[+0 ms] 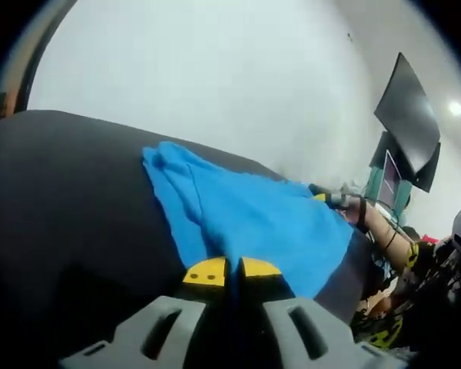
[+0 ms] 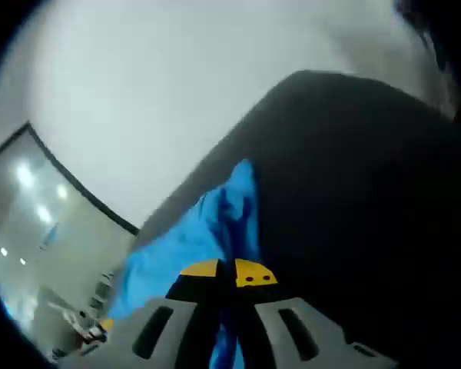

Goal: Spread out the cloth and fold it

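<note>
No readable writing. Your left gripper and right gripper each pinch the blue cloth on the dark table (right view blurred).

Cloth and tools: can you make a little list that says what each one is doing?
cloth: blue, rumpled, lying on the dark table
left tool: jaws together, pinching the cloth's edge
right tool: jaws together on the cloth
other tool in left gripper view: at the cloth's far edge, held by a person's arm
folding: not started
</note>
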Action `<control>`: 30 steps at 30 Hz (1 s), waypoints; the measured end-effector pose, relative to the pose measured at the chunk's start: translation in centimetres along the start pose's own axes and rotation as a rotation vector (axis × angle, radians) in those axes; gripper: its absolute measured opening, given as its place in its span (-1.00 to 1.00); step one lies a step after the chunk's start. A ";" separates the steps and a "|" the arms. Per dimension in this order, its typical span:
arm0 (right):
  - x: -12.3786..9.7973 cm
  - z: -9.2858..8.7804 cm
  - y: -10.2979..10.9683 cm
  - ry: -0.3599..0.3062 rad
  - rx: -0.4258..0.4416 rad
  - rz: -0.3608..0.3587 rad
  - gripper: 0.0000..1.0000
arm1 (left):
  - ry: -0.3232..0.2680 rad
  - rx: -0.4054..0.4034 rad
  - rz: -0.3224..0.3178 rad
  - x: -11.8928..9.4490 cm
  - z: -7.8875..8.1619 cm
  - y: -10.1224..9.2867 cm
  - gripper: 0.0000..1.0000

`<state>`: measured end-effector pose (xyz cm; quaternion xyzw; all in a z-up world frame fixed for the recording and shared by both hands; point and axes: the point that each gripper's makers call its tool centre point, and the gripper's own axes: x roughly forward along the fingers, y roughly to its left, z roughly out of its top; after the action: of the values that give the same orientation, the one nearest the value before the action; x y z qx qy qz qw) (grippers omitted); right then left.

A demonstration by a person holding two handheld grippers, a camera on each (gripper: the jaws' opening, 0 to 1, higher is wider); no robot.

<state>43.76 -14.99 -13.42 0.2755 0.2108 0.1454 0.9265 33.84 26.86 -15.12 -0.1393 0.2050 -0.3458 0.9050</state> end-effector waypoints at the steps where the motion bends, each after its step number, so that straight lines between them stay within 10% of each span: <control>1: -0.3 0.1 0.3 -0.007 -0.127 -0.026 -0.90 | 0.001 -0.001 0.000 0.0 0.0 0.0 -0.90; 4: -1.8 0.8 -0.9 0.039 -0.413 -0.202 -0.70 | 0.001 -0.010 -0.003 0.0 0.0 -0.1 -0.90; 6: -2.3 3.1 -1.3 -0.024 -0.415 -0.265 -0.72 | 0.000 -0.002 -0.001 0.0 0.0 -0.1 -0.90; 9: -1.1 5.9 0.4 -0.118 -0.358 -0.218 -0.72 | 0.003 -0.006 -0.005 0.1 0.0 0.0 -0.90; 15: 4.9 7.1 3.6 -0.068 -0.593 -0.144 -0.63 | 0.004 -0.012 -0.008 0.1 -0.1 -0.1 -0.90; 21: 9.7 4.1 6.4 0.129 -0.671 -0.018 -0.66 | 0.006 -0.015 -0.010 0.1 -0.1 0.0 -0.90; 27: 11.2 0.0 2.7 0.359 -0.666 -0.074 -0.67 | 0.007 -0.017 -0.017 0.1 0.0 0.1 -0.90; 30: 11.0 0.0 2.0 0.312 -0.653 -0.037 -0.70 | 0.006 -0.010 -0.016 0.1 0.0 0.1 -0.90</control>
<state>52.99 -9.11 -15.74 -0.0644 0.2972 0.2286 0.9248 33.97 26.84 -15.23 -0.1444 0.2083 -0.3525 0.9008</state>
